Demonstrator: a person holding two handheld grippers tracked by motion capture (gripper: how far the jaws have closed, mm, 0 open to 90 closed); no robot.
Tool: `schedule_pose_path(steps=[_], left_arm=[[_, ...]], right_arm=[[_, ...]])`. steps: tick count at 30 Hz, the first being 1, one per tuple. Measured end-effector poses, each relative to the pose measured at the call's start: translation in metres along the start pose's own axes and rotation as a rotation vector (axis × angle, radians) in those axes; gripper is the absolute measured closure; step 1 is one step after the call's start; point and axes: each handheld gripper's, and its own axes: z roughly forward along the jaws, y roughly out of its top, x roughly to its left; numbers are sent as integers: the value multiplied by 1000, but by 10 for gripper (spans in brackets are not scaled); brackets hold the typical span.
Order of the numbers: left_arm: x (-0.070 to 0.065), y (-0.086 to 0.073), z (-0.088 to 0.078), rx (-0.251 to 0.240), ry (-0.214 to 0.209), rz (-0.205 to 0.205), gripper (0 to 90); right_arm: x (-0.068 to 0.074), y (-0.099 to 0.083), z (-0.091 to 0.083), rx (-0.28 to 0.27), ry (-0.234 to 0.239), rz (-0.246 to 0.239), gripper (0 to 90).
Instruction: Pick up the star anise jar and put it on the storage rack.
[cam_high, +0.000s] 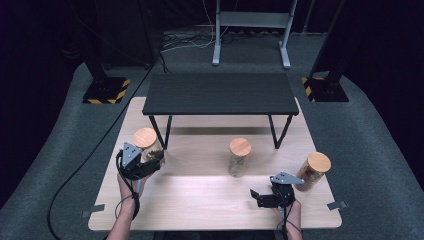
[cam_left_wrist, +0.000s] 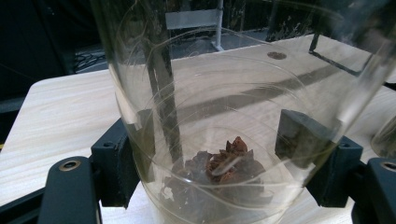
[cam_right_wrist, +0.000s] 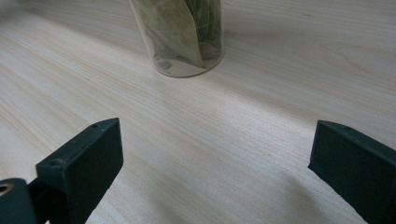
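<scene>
Left claw (cam_high: 150, 162): clamped on the left jar (cam_high: 146, 145), one pad pressing each side of the glass low on its wall.
Left jar: at the table's (cam_high: 200, 200) left edge, wooden lid on, dark brown dried pieces (cam_left_wrist: 224, 163) in its bottom.
Right claw (cam_high: 260, 196): jaws spread wide, nothing between them, over bare table at the near right.
Middle jar (cam_high: 239, 157): upright at the table's centre, holding green leaves, well apart from both claws.
Right jar (cam_high: 312, 171): just beside the right claw, on its far right.
Black shelf (cam_high: 220, 94): stands across the table's far half.

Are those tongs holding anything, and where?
The left tongs clamp the glass jar around its lower wall. The right tongs hold nothing.
</scene>
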Motion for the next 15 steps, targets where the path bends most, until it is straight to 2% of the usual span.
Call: schedule_pose_path(steps=[15], left_arm=[[-4, 19, -2, -10, -44, 19, 242]], right_arm=[[0, 0, 0, 3, 2, 2, 18]])
